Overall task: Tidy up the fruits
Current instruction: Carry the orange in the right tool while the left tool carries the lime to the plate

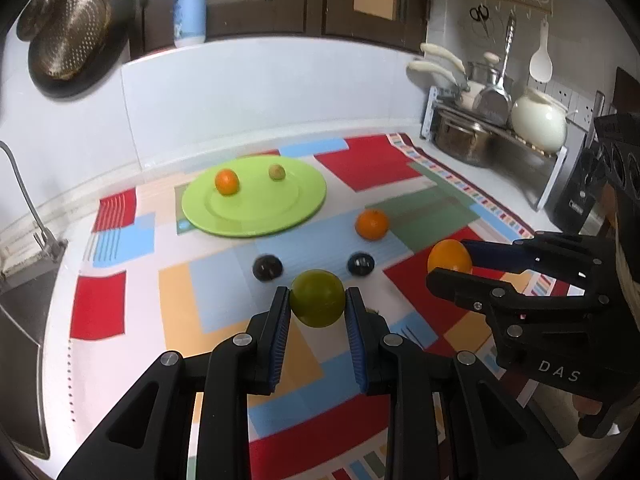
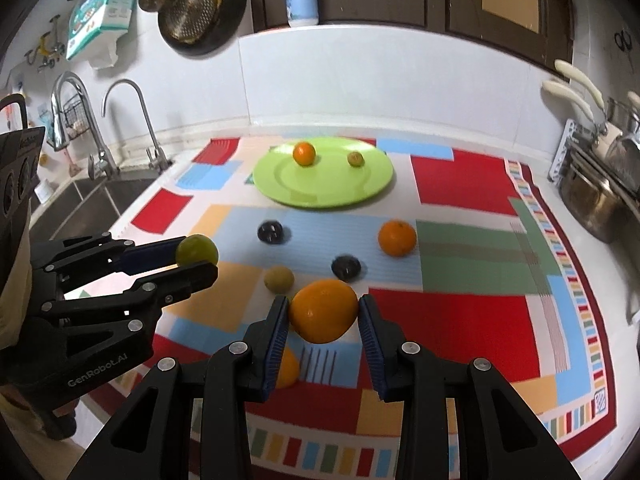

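My left gripper [image 1: 317, 300] is shut on a green fruit [image 1: 317, 298] and holds it above the mat; it also shows in the right wrist view [image 2: 197, 250]. My right gripper [image 2: 323, 312] is shut on an orange fruit [image 2: 323, 310], also seen in the left wrist view [image 1: 449, 257]. A green plate [image 1: 256, 216] at the back holds a small orange [image 1: 227, 181] and a small greenish-brown fruit [image 1: 276, 171]. On the mat lie an orange [image 1: 371, 224], two dark plums [image 1: 267, 267] [image 1: 360, 265], a tan fruit [image 2: 279, 279] and an orange fruit partly hidden under my right finger [image 2: 289, 370].
A patchwork mat [image 2: 460, 320] covers the counter. A sink [image 2: 80, 200] with taps is at the left. A dish rack with pots [image 1: 480, 136] stands at the right. A pan and strainer [image 1: 76, 36] hang on the wall; a soap bottle [image 1: 190, 8] stands behind.
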`<state>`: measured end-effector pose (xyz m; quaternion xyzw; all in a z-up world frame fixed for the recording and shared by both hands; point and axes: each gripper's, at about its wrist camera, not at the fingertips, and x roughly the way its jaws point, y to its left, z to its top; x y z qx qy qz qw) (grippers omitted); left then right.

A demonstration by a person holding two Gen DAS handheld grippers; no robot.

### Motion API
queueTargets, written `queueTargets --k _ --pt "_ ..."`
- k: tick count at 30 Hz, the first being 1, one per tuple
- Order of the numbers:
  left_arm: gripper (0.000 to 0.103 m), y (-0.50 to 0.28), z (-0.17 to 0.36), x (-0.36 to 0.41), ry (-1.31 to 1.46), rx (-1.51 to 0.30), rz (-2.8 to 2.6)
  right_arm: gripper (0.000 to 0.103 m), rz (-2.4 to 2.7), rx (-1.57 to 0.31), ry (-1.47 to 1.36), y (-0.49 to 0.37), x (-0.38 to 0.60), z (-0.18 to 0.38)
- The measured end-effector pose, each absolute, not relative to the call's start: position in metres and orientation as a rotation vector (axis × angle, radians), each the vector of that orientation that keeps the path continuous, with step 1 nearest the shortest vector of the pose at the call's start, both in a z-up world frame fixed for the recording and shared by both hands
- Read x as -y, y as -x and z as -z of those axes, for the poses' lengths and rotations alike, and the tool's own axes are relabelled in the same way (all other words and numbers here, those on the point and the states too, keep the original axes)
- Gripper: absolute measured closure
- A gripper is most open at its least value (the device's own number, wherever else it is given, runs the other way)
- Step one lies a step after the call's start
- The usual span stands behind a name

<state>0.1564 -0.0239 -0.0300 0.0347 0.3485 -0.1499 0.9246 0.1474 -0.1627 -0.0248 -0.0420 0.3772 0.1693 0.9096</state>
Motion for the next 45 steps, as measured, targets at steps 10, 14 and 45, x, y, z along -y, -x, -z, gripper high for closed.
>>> queueTargets --k 10,14,45 --pt "0.075 -0.170 0.004 0.016 -0.073 -0.643 0.290 0.067 -0.365 -0.695 0.075 -0.163 0.156 -0.001" --pt "0.075 -0.177 -0.006 0.014 -0.078 -0.615 0.281 0.067 -0.372 -0.669 0.078 -0.172 0.152 -0.009" --pt "0.075 -0.256 -0.036 -0.003 -0.099 -0.523 0.226 0.067 -0.410 -0.588 0.082 -0.262 0.127 -0.039"
